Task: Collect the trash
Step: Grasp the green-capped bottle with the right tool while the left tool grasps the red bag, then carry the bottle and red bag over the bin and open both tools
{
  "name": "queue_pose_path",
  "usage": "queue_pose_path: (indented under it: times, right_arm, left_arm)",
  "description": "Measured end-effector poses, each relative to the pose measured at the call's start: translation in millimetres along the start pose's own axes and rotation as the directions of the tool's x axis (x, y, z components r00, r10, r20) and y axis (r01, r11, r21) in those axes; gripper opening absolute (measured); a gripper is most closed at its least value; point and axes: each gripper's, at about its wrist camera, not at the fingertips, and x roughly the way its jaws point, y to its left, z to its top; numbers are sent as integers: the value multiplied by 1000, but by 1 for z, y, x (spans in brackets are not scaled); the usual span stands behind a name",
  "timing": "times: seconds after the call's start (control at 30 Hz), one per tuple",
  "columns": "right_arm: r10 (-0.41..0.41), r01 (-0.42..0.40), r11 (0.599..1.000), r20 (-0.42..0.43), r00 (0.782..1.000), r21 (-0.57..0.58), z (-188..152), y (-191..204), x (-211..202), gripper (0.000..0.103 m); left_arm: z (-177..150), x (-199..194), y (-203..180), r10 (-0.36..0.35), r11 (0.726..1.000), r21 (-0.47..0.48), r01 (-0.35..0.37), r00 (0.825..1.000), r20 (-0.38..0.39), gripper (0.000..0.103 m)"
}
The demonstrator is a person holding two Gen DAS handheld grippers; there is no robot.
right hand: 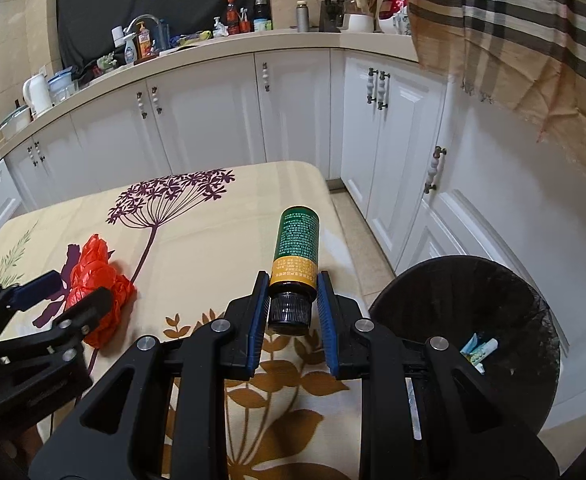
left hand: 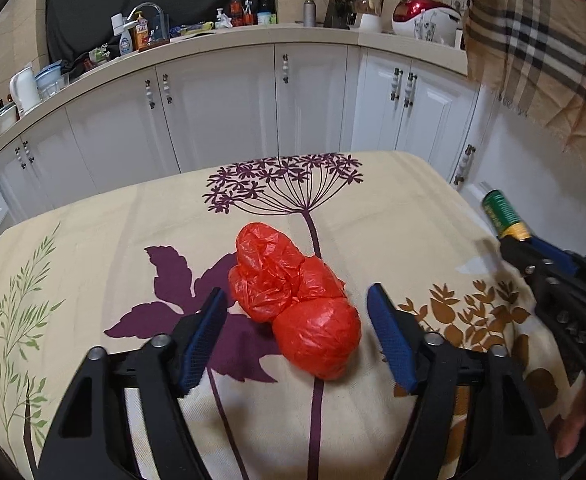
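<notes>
Clamping a green-and-yellow bottle (right hand: 295,249) near its black cap, its fine label print too small to read, the right gripper (right hand: 293,300) holds it over the flowered tablecloth (right hand: 197,232) beside the black bin (right hand: 493,280), while the left gripper (left hand: 297,320) straddles the crumpled red bag (left hand: 293,300) with jaws wide.

Small pale print covers the green and yellow label of the bottle (right hand: 296,245) at the centre of the right wrist view, too fine to read.
</notes>
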Motion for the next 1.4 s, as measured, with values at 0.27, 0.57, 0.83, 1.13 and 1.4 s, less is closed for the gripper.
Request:
queue_pose_path:
  times: [0.27, 0.57, 0.83, 1.13, 1.4]
  right_arm:
    - [4, -4, 1000, 9, 1000, 2, -4, -2, -6, 23]
    - [6, -6, 1000, 48, 999, -9, -13, 4, -30, 23]
    - [-49, 48, 999, 87, 995, 14, -19, -12, -60, 23]
    - [-170, 163, 984, 115, 979, 66, -33, -58, -92, 23]
    - [-253, 239, 964, 129, 959, 116, -42, -104, -111, 23]
  left_arm:
    - [-8, 0, 5, 7, 1000, 16, -7, 1000, 3, 38]
    - [-16, -33, 7, 9, 998, 53, -15, 995, 103, 37]
    - [-17, -62, -14, -66, 994, 98, 50, 985, 159, 37]
    - [-17, -78, -70, -192, 968, 198, 153, 962, 194, 37]
    - [-17, -81, -126, -275, 937, 275, 215, 940, 203, 37]
